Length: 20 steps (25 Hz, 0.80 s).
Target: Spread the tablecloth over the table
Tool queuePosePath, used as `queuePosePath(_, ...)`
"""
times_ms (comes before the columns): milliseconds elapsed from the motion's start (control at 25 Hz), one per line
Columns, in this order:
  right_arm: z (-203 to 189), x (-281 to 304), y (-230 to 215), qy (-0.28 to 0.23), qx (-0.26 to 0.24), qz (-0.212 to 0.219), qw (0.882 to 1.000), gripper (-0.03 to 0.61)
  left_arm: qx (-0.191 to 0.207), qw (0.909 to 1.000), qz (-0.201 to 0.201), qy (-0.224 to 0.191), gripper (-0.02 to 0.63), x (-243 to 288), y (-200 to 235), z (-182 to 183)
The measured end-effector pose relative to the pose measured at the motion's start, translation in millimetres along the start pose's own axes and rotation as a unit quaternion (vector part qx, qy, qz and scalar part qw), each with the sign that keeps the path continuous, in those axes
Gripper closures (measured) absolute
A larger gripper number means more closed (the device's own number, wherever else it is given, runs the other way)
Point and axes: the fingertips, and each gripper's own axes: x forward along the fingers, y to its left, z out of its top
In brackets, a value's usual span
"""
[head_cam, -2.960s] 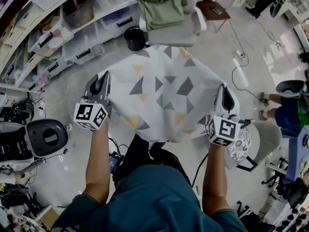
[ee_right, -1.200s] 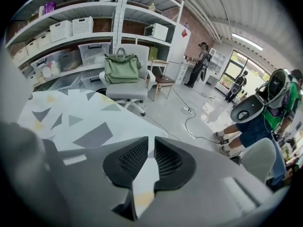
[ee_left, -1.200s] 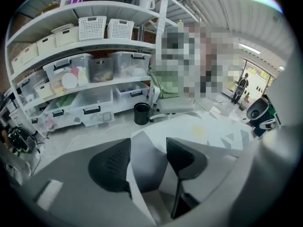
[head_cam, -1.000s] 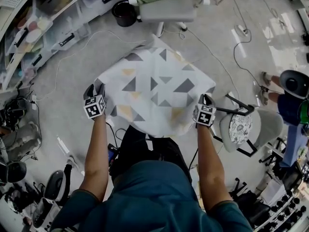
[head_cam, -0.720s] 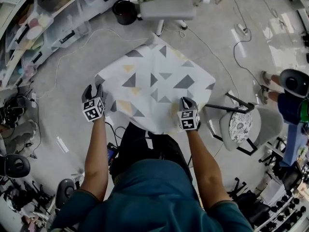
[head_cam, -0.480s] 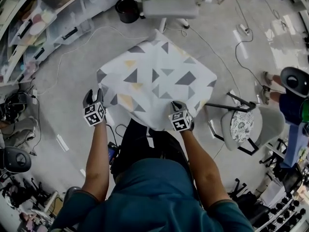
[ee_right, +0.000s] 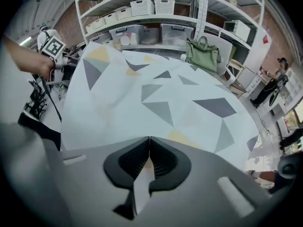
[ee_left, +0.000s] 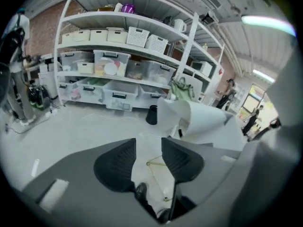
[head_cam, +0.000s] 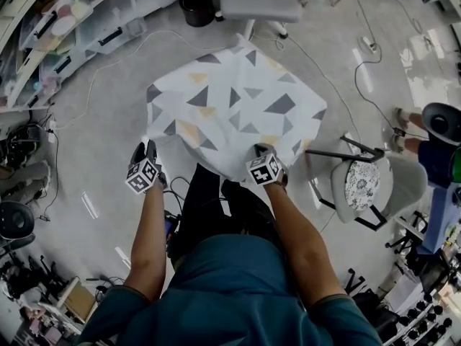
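We see the tablecloth [head_cam: 234, 110] lying flat over the table, which is hidden under it. The cloth is white with grey and yellow triangles. The right gripper [head_cam: 263, 151] is at the near edge, and its jaws are pressed together on that edge (a bit of cloth pokes out below the pads). The left gripper [head_cam: 144, 150] is by the near left corner. Its jaws stand apart, with the white underside of the cloth between them, and the pads [ee_left: 116, 164] do not squeeze it. A chair [head_cam: 358, 186] with a patterned seat stands just right of the table. A black bucket [head_cam: 196, 6] sits on the floor past the far side.
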Motion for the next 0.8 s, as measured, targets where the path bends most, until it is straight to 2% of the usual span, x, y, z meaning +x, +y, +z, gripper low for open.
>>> queuePosePath(80, -2, -5, 0, -0.004, 0.006, -0.005, 1.0, 0.565, 0.009, 0.9972, -0.074, 0.007, 0.409, 2, -28, -15)
queuePosePath(160, -2, -13, 3, -0.014, 0.005, -0.006, 1.0, 0.565, 0.066, 0.9871, -0.143, 0.027, 0.345, 6, -56, -26)
queuePosePath(200, -3, -16, 6, -0.017, 0.001, -0.005, 1.0, 0.564, 0.104, 0.9801, -0.164, 0.041, 0.287, 10, -66, -30)
queuePosePath(280, -6, -19, 11, -0.018, -0.01, -0.003, 1.0, 0.563, 0.179, 0.965, -0.182, 0.06, 0.172, 20, -75, -28)
queuePosePath(360, -10, -18, 15, -0.014, -0.012, -0.002, 1.0, 0.564, 0.248, 0.9465, -0.197, 0.064, 0.14, 29, -79, -14)
queuePosePath(440, -15, -17, 19, -0.009, -0.005, -0.002, 1.0, 0.563, 0.318, 0.9208, -0.218, 0.061, 0.141, 34, -85, 4)
queuePosePath(480, -16, -17, 22, -0.008, -0.001, -0.003, 1.0, 0.565, 0.349, 0.9064, -0.231, 0.059, 0.15, 35, -90, 11)
queuePosePath(520, -18, -17, 25, -0.006, 0.003, -0.004, 1.0, 0.565, 0.374, 0.8917, -0.247, 0.059, 0.211, 35, -96, 16)
queuePosePath(560, -19, -17, 28, -0.004, 0.008, -0.006, 1.0, 0.563, 0.394, 0.8779, -0.266, 0.062, 0.301, 33, -102, 18)
queuePosePath(600, -19, -17, 31, -0.001, 0.013, -0.008, 1.0, 0.563, 0.404, 0.867, -0.284, 0.067, 0.378, 31, -107, 18)
queuePosePath(680, -18, -16, 36, 0.005, 0.022, -0.012, 1.0, 0.563, 0.395, 0.8562, -0.323, 0.084, 0.532, 22, -113, 13)
queuePosePath(720, -17, -14, 40, 0.007, 0.022, -0.014, 1.0, 0.564, 0.379, 0.8537, -0.343, 0.1, 0.58, 14, -112, 6)
queuePosePath(800, -17, -11, 49, 0.016, 0.015, -0.019, 1.0, 0.563, 0.309, 0.8544, -0.39, 0.148, 0.611, -9, -104, -11)
